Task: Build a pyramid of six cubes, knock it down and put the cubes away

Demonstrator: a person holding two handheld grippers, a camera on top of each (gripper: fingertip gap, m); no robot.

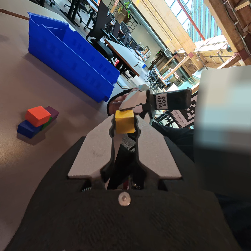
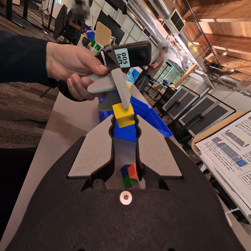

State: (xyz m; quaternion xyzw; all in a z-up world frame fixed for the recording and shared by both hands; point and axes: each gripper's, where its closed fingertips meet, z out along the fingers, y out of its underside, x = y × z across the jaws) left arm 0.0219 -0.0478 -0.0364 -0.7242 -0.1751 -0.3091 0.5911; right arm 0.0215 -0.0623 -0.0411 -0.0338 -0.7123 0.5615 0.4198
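Observation:
A yellow cube (image 1: pixel 124 122) is held in the air between both grippers. My left gripper (image 1: pixel 124 122) is shut on its sides. My right gripper (image 2: pixel 123 119) also closes on the yellow cube (image 2: pixel 123 115) from the opposite side; in the left wrist view one right finger (image 1: pixel 130 101) lies on the cube's top. On the table, a blue cube (image 1: pixel 27 129), a green cube (image 1: pixel 46 123) and a purple cube (image 1: pixel 53 111) form a row, with an orange cube (image 1: pixel 38 115) on top. This stack (image 2: pixel 130 175) shows between the right fingers, below.
A blue bin (image 1: pixel 70 65) stands on the grey table (image 1: pixel 16 81) beyond the stack, also in the right wrist view (image 2: pixel 148 116). An instruction board (image 2: pixel 229 156) stands to the right. A hand (image 2: pixel 73 70) holds the left gripper. Office desks and chairs lie beyond. Both grippers' tips are close together, under 4 cm apart.

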